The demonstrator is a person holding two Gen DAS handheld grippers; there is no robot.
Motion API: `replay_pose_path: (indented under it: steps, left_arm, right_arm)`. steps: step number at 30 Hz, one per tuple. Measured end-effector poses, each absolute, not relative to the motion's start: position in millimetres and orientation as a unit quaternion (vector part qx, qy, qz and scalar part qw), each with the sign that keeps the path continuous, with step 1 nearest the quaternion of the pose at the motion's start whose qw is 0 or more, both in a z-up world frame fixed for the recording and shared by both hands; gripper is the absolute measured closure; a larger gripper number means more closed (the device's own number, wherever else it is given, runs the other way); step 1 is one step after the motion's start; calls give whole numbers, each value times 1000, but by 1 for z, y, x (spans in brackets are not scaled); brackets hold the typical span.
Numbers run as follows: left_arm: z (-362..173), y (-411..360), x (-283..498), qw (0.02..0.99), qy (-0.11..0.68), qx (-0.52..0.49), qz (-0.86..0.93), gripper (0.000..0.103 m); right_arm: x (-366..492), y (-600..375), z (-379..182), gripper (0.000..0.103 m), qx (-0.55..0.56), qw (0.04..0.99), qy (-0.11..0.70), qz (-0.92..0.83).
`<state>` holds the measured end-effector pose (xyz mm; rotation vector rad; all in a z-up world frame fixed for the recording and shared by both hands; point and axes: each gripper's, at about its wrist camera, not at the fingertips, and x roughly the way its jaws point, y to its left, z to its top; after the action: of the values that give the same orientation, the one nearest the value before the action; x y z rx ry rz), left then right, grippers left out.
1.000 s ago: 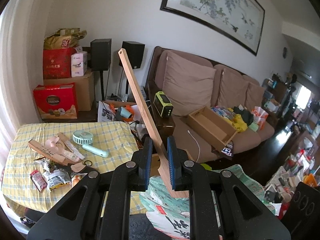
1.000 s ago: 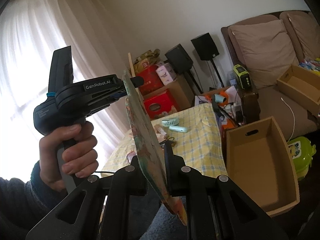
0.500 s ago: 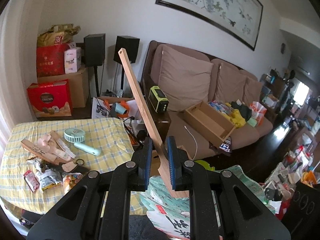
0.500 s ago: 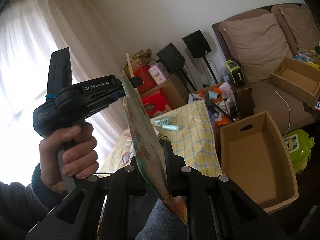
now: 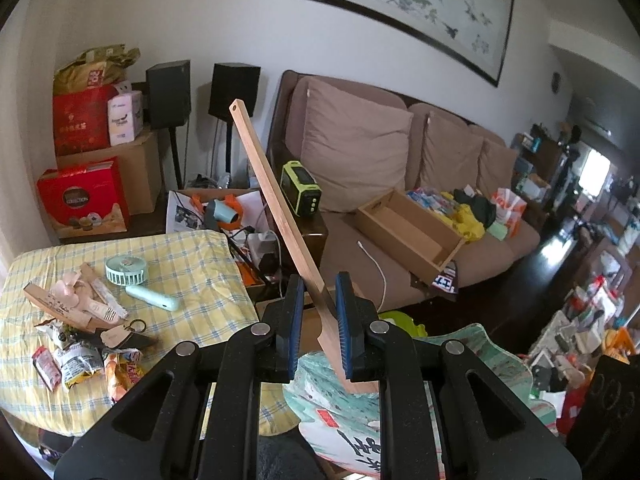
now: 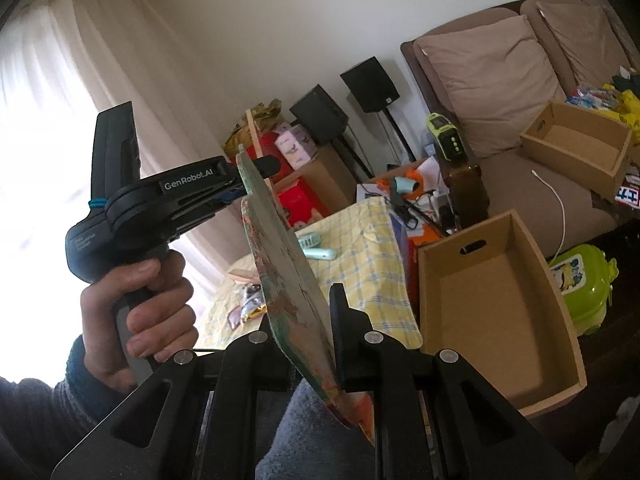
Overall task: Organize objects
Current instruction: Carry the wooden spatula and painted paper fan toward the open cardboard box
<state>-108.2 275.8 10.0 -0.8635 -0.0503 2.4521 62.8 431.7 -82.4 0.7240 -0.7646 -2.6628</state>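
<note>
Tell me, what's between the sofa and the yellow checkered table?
In the left wrist view, a messy side table stands between the sofa and yellow checkered table.

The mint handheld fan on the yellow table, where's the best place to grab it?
Grab the mint handheld fan by its smooth handle, not its round grille head. It lies flat on the checked tablecloth, handle pointing toward the camera side, with bare cloth around it. Coming from above, tool fingers across the handle, probably works. Both tools are busy now.
</note>
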Motion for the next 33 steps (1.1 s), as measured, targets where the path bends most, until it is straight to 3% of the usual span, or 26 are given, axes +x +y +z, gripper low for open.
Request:
replay_pose_path:
  steps: [33]
  left_arm:
    - [-7, 311, -118, 301, 10, -345, 889, 87]
  right_arm:
    - [64, 459, -103, 89, 256, 121, -290, -914]
